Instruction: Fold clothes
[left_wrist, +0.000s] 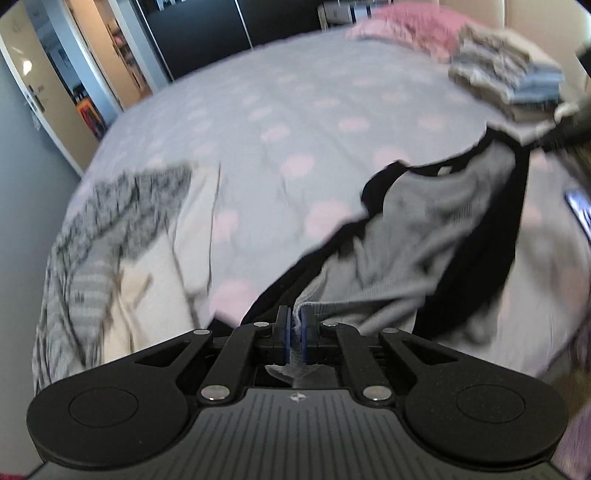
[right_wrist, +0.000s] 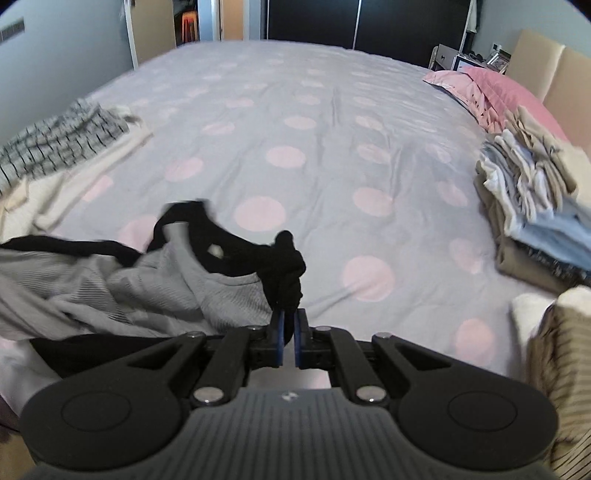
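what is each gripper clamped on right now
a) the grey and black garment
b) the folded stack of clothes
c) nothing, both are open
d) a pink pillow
a: the left gripper pinches a grey edge of the grey and black garment, and the right gripper pinches its black part.

Pretty clearly a bedroom in someone's home. There's a big bed (right_wrist: 332, 122) with a grey cover dotted with pink circles, pink pillows (right_wrist: 491, 92) up against a beige headboard (right_wrist: 554, 66), and a dark wardrobe (right_wrist: 354, 22) with sliding doors along the far wall. A stack of folded laundry (right_wrist: 532, 206) sits on the bed, and an open doorway (left_wrist: 107, 74) leads to shelves beyond.
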